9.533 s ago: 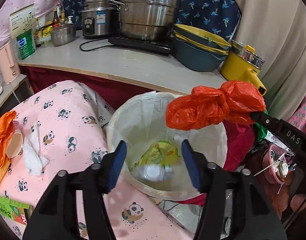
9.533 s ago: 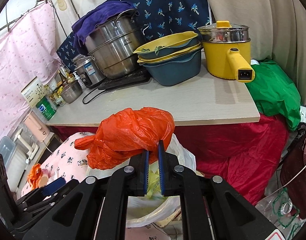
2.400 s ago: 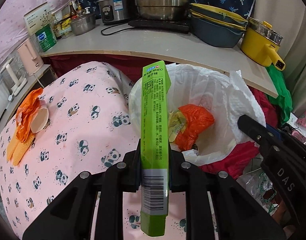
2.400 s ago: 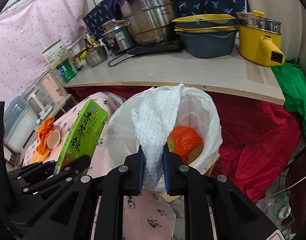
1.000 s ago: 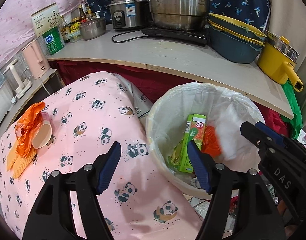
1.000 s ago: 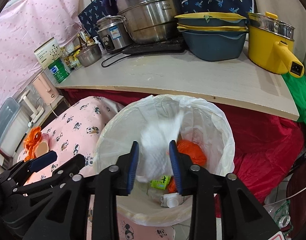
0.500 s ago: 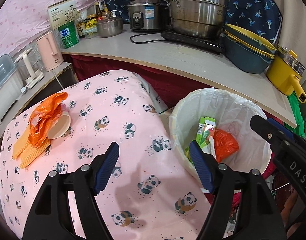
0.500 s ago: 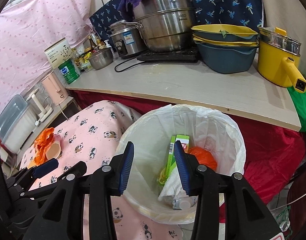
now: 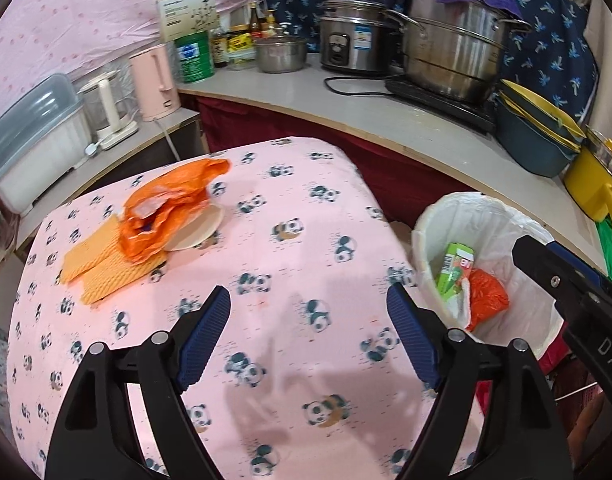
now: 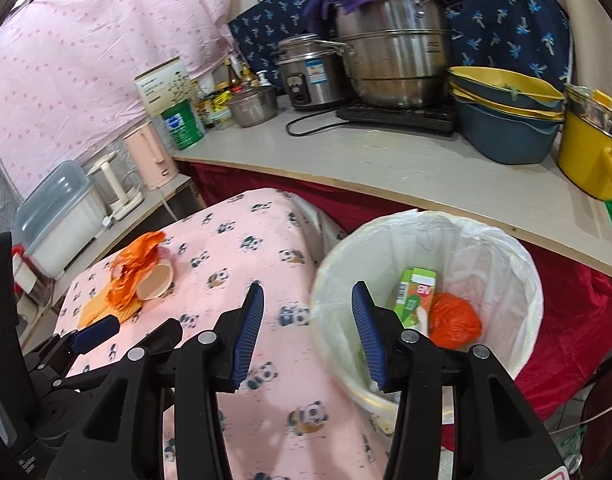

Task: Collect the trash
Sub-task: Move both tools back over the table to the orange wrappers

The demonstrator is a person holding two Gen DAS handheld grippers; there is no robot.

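Left gripper [image 9: 308,322], right gripper [image 10: 308,322]: both empty, jaws opening, between pickups. Next probably: reach crumpled orange plastic bag [image 9: 168,206] over beige paper cup [image 9: 198,226], then white-lined bin [image 10: 486,236].

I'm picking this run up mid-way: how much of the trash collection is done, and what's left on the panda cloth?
Done: a green carton, an orange bag and something white already lie in the lined bin.
In hand: nothing. The left tool and right tool are both empty, jaws opening.
Left: an orange plastic bag, a paper cup and yellow wafer-like sheets on the panda cloth.
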